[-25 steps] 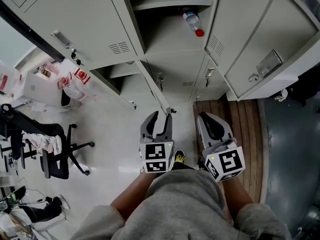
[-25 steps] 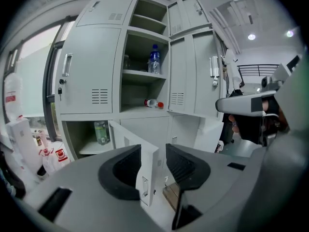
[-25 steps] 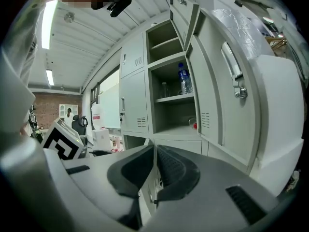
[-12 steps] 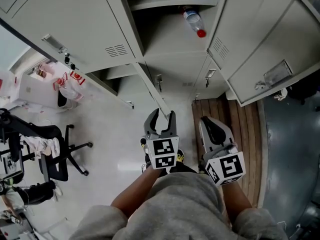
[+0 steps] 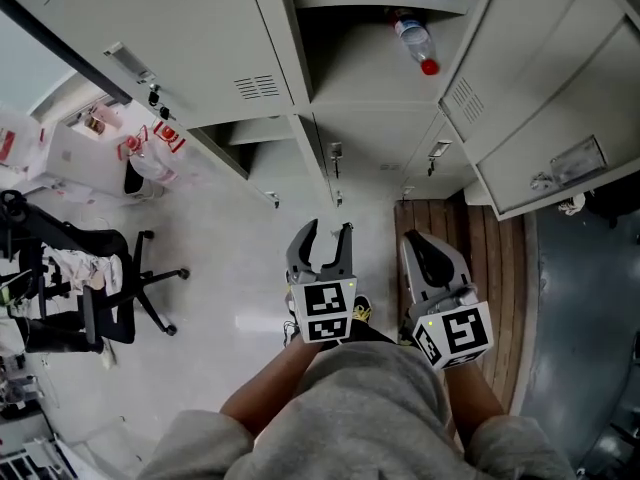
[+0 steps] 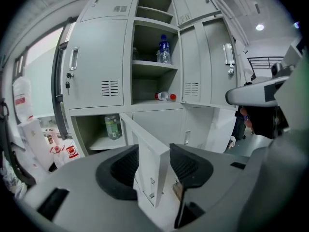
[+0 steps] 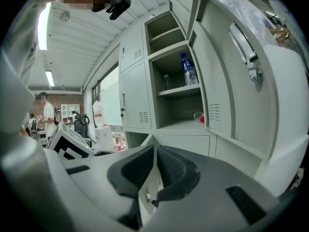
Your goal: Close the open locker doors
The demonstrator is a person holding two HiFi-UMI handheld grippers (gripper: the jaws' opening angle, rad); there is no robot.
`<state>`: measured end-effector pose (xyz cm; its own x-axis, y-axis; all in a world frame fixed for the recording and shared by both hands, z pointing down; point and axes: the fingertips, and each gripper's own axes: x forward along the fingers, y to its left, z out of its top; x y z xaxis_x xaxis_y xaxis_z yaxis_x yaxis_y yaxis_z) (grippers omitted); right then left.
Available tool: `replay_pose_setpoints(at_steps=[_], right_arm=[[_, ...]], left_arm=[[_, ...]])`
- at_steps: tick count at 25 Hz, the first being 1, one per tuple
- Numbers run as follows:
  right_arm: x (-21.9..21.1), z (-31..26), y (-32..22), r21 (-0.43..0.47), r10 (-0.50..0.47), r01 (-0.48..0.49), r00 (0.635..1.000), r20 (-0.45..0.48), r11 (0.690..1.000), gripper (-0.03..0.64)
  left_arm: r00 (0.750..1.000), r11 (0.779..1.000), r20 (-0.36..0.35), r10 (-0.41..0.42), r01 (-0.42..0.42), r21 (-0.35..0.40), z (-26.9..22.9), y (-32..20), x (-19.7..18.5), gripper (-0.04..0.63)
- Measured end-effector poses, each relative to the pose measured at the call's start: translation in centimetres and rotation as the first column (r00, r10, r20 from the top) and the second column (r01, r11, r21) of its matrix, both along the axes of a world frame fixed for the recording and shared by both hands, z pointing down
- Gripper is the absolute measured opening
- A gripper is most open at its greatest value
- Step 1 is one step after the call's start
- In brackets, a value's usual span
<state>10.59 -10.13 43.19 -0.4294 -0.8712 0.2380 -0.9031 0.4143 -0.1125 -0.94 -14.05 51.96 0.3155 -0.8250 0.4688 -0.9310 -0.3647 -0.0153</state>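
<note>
The low locker door (image 6: 153, 175) stands swung out, its thin edge (image 5: 322, 168) pointing at me. My left gripper (image 5: 325, 230) sits just short of the door's free end. Its jaws are opening, with the door edge lined up between them and the pads (image 6: 126, 166) off it. My right gripper (image 5: 416, 240) hangs shut and empty beside it, over the wooden strip. Behind the door is an open compartment with a green bottle (image 6: 111, 127). The tall right door (image 5: 560, 78) is also open, baring shelves with an upright bottle (image 6: 163, 50) and a red-capped bottle (image 5: 415, 43) lying down.
A black office chair (image 5: 110, 298) and bags and boxes (image 5: 150, 153) stand on the pale floor to the left. A wood-plank strip (image 5: 480, 258) runs along the locker base at the right. A person (image 7: 48, 115) stands far off in the right gripper view.
My left gripper's jaws have spread wider and come off the low door's end, which now lies just beyond the tips. The right gripper has stayed put.
</note>
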Motion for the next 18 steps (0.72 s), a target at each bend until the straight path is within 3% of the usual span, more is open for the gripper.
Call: replay_pose_setpoints(at_steps=[8, 18], right_arm=[[-3.2, 0.3, -0.3, -0.003, -0.084, 0.084, 0.996, 0.004, 0.996, 0.041], [-5.6, 0.2, -2.7, -0.002, -0.104, 0.104, 0.994, 0.016, 0.995, 0.041]], left_arm=[[0.991, 0.992, 0.040, -0.126, 0.127, -0.017, 0.7, 0.9, -6.4, 0.202], [0.955, 0.957, 0.064, -0.290, 0.291, -0.014, 1.0, -0.1, -15.3, 0.202]])
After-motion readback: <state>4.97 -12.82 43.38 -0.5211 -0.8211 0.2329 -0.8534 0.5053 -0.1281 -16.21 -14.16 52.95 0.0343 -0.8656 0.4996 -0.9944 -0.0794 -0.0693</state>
